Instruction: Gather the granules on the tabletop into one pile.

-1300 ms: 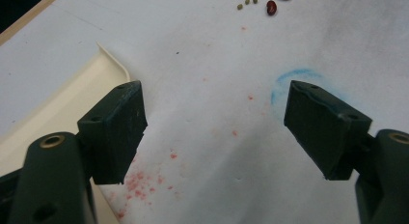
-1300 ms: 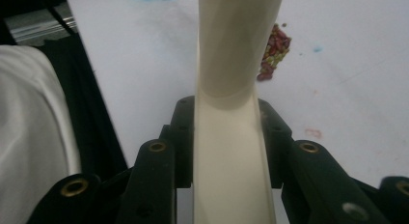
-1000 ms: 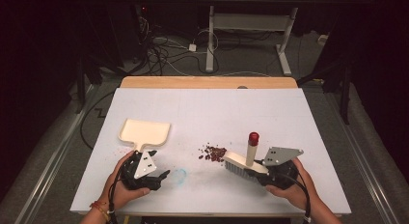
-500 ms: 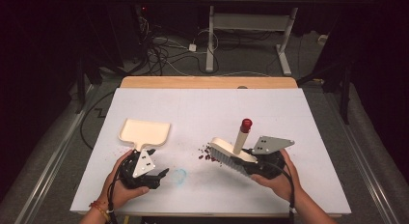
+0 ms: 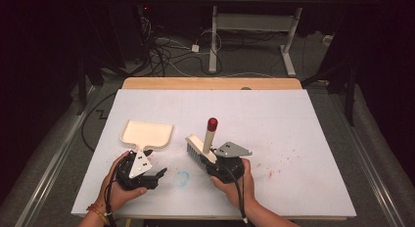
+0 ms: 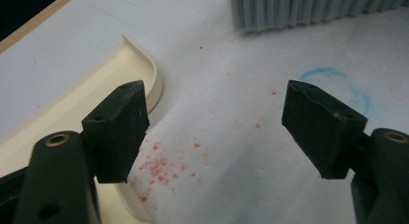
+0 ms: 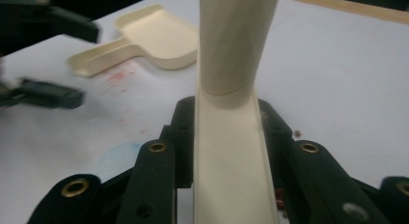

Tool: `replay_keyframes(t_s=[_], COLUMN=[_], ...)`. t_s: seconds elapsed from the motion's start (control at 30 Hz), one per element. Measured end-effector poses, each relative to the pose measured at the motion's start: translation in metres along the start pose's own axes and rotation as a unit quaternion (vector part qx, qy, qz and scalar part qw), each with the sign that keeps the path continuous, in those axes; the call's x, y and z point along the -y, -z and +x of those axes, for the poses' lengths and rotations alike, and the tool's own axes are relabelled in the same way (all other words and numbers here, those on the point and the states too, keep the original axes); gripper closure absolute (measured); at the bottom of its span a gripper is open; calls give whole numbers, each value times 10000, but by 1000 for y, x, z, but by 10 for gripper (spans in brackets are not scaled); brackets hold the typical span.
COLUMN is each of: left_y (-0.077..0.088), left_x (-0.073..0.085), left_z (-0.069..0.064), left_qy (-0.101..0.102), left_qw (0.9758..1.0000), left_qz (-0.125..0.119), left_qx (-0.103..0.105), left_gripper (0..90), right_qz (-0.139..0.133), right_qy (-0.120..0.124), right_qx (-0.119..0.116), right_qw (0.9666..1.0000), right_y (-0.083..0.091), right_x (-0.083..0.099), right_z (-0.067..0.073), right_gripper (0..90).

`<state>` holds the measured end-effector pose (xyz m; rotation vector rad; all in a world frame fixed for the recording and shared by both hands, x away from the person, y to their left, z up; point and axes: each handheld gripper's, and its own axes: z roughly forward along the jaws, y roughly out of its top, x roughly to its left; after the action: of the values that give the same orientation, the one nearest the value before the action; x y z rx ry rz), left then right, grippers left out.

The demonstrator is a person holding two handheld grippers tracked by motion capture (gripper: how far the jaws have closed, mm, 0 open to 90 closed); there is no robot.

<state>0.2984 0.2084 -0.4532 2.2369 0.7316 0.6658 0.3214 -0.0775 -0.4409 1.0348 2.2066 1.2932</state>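
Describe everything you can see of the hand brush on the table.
The brush is cream plastic, with a flat back, a round handle ending in a red knob, and a block of pale grey bristles. The right tongs are shut on its back, one pad on each side. It is tilted, handle pointing up and away, bristles down on the white table, just right of the cream dustpan and not touching it.

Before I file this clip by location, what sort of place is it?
Probably a lab or workshop test bench: a paper-covered table under bright light in a dark room, loose cables across the floor behind it, and an adjustable desk's metal frame at the back.
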Motion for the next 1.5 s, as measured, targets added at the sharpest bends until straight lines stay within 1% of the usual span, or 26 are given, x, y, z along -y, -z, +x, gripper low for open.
replay_keyframes(t_s=[0.03,0.1,0.13,0.2,0.23,0.3,0.4,0.57,0.67,0.73,0.8,0.87,0.93,0.97,1.03,1.07,1.1,1.13,1.17,1.23,1.27,1.3,1.37,1.4,1.43,1.5], left_y=[0,0,0,-1,-1,-1,-1,0,-1,-1,0,0,-1,-2,-3,-3,-3,-4,-5,-7,-7,-8,-8,-8,-8,-8], left_x=[0,0,0,0,0,-1,-1,-2,-2,-2,-2,-2,-1,-1,-1,-2,-2,-3,-3,-3,-3,-3,-3,-3,-2,-2], left_z=[0,-1,-1,-1,-2,-2,-3,-3,-3,-4,-3,-2,-2,-2,-2,-2,-2,-2,-2,-2,-2,-2,-2,-2,-1,-1], left_qy=[-1,-19,-21,-32,-31,-27,-50,-38,-55,-59,-48,-17,0,-8,-32,-37,-39,-29,-28,-36,-52,-61,-67,-72,-50,-35], left_qw=[10000,10000,10000,10000,10000,10000,10000,10000,10000,10000,10000,10000,10000,10000,10000,10000,10000,10000,10000,9999,9999,9999,9999,9999,9999,9999], left_qz=[1,4,3,4,-2,2,9,-52,-34,-29,-42,-48,-38,-11,1,15,17,16,26,70,80,92,107,117,115,119], left_qx=[5,17,26,34,40,39,48,57,62,67,69,64,78,73,82,85,86,82,87,90,95,95,96,91,86,79], left_gripper=[237,237,237,237,237,237,237,237,237,237,237,237,237,237,237,237,237,237,237,237,237,237,237,237,237,237], right_qz=[-20,-80,-39,-58,-18,7,57,18,-31,-96,-136,-131,-85,-4,-19,55,27,-1,74,54,80,89,153,180,149,94], right_qy=[-35,-171,-223,-290,-376,-501,-633,-517,-544,-466,-349,-146,173,332,559,691,803,929,1112,1435,1623,1739,1905,1964,1974,1963], right_qx=[158,300,403,519,562,561,530,588,456,409,305,256,170,102,-171,-189,-164,-201,-346,-438,-520,-560,-676,-683,-694,-838], right_qw=[9999,9994,9989,9982,9977,9972,9966,9969,9975,9980,9988,9995,9997,9994,9983,9974,9966,9955,9932,9887,9853,9831,9792,9780,9777,9769], right_y=[-3,-6,-6,-5,-3,0,6,18,22,26,31,35,38,38,36,34,32,30,25,16,10,4,-9,-16,-22,-30], right_x=[1,1,1,2,3,6,9,10,8,3,-3,-10,-19,-23,-30,-33,-35,-36,-39,-42,-43,-43,-43,-42,-41,-40], right_z=[0,-3,-6,-12,-17,-23,-28,-31,-33,-34,-36,-40,-47,-52,-68,-75,-81,-85,-93,-104,-109,-114,-122,-125,-127,-130], right_gripper=[671,672,672,671,670,669,670,672,672,671,671,671,672,671,671,671,671,671,671,671,671,671,670,671,671,671])
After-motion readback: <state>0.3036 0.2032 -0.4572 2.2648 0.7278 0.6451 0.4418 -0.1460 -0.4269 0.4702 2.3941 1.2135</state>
